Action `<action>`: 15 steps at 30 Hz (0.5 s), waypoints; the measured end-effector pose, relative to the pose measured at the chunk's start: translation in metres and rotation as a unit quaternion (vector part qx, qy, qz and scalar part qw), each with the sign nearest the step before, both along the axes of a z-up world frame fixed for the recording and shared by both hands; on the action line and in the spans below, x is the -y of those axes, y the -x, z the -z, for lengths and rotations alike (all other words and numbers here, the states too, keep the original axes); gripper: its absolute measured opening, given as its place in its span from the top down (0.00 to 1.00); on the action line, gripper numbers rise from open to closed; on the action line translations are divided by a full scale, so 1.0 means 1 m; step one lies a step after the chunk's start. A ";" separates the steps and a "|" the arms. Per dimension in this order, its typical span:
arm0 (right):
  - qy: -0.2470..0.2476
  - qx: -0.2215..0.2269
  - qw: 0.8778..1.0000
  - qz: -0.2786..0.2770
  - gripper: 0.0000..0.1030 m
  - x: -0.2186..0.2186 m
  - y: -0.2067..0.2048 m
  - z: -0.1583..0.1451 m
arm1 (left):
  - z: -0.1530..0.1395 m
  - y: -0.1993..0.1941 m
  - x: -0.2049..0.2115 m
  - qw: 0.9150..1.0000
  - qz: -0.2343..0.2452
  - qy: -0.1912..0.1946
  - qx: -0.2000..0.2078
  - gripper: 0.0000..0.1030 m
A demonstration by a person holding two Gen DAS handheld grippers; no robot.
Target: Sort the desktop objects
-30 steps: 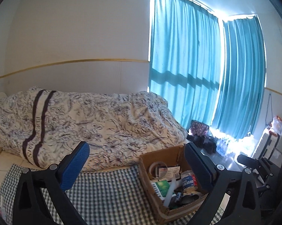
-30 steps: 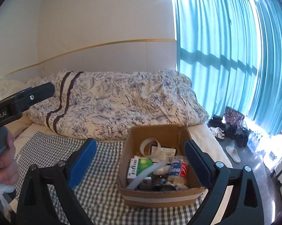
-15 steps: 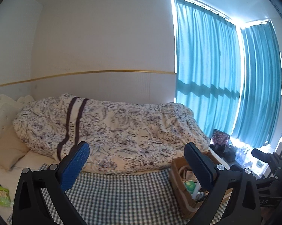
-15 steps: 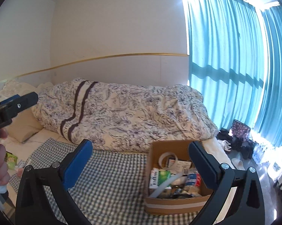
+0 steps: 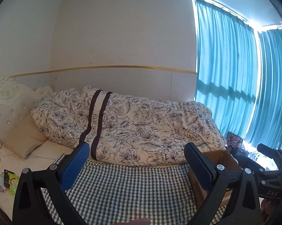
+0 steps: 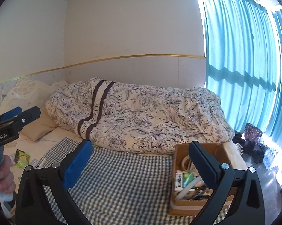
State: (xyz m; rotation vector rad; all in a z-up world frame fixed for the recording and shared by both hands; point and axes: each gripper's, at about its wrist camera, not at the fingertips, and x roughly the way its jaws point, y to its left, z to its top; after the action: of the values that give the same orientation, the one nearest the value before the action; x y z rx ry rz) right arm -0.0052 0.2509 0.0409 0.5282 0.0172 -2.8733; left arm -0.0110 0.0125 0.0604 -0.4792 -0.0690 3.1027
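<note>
While both grippers hang above the bed, neither holds anything: the left gripper (image 5: 136,166) has its blue-padded fingers spread wide with only gingham cloth (image 5: 133,189) between them, and the right gripper (image 6: 141,164) is likewise spread wide and empty. Cardboard box (image 6: 221,151) sits on the cloth at the right, partly behind the right gripper's right finger; inside show a green-and-white carton (image 6: 181,181), a white tube (image 6: 187,188) and a tape roll (image 6: 186,162), other contents too dark to tell. From the left wrist view only a corner of the box (image 5: 220,155) shows, beyond that gripper's right finger and well off its centre line. Loose small items lie on the bare sheet at far left, near the cloth edge: a green packet (image 6: 22,158) and some flat cards (image 5: 2,181); both are apart from either gripper. Floral duvet (image 5: 141,129) is heaped behind the cloth, a beige pillow (image 5: 24,138) beside the white headboard (image 5: 8,101). Teal curtains (image 6: 244,56) cover the window. A hand (image 6: 3,176) grips the left gripper's handle at the right view's left edge.
</note>
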 end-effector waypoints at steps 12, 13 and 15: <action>-0.002 0.029 1.000 -0.010 0.00 0.023 0.004 0.029 | 0.040 0.001 0.017 0.999 -0.016 0.001 0.036 0.00; -0.002 0.031 0.999 -0.011 0.00 0.024 0.004 0.031 | 0.043 0.001 0.018 0.999 -0.016 0.000 0.039 0.00; -0.001 0.035 0.999 -0.012 0.00 0.024 0.005 0.033 | 0.047 0.002 0.019 0.999 -0.017 -0.002 0.044 0.00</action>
State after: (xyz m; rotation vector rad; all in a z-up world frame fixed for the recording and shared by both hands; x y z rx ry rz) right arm -0.0104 0.2266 0.0080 0.6235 0.0150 -2.8306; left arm -0.0132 -0.0067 0.0137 -0.6200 -0.0857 3.1131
